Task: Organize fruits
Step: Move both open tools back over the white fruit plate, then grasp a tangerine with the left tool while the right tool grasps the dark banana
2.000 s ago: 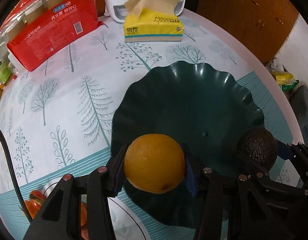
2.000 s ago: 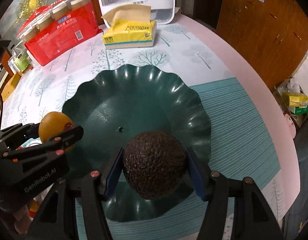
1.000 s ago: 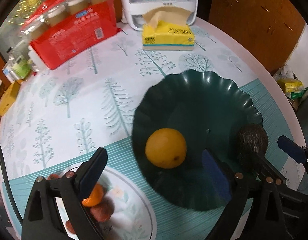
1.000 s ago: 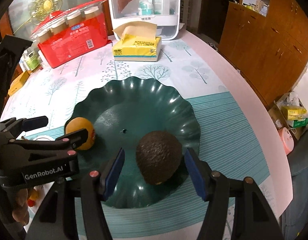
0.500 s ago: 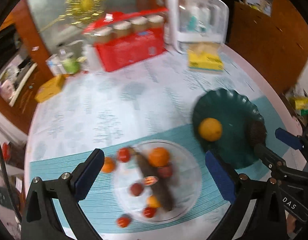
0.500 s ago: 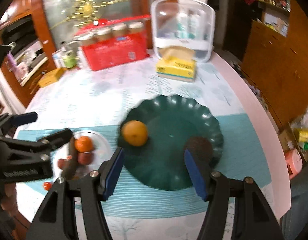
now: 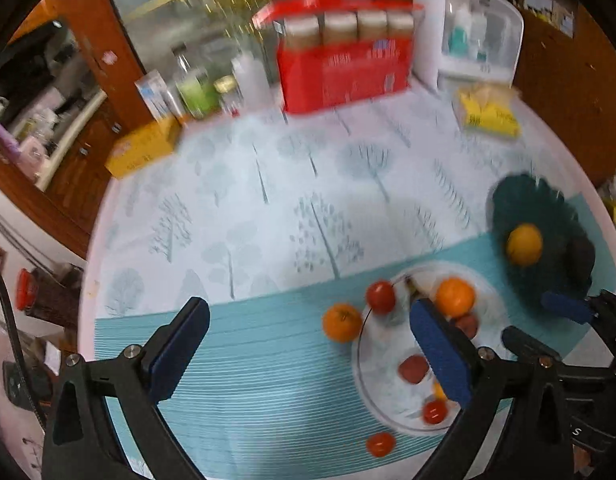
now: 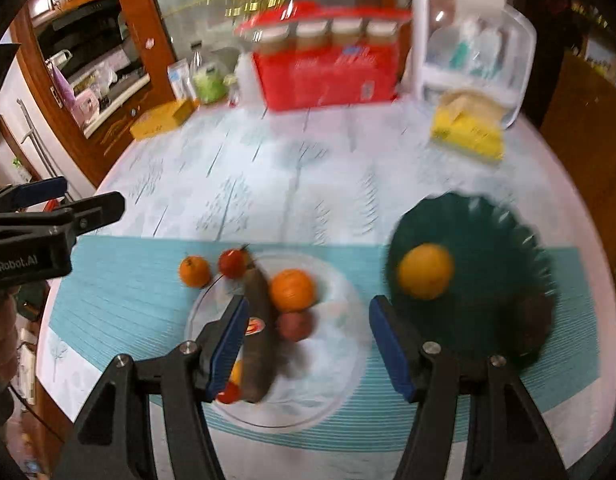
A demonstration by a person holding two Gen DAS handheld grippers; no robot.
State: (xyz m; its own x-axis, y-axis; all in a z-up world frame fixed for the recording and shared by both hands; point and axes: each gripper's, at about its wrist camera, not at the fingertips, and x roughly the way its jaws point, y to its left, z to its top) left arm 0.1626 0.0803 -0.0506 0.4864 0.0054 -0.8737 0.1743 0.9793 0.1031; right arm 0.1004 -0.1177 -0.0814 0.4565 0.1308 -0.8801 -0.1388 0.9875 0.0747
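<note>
Two grippers, both empty and spread wide now, pulled way back and high over the table compared to a second ago when they sat right over the green plate. My left gripper [image 7: 308, 344] hangs over the teal stripe of the tablecloth [image 7: 268, 208], a loose mandarin [image 7: 342, 322] just off the glass plate [image 8: 332, 360] where the remaining fruit sits. My right gripper [image 8: 308, 344] hovers over that plate. Further right, the green plate [image 8: 504, 240] holds the orange [image 8: 426, 270] I let go of, and the avocado [image 8: 532, 320], a blurry dark lump by its near rim.
</note>
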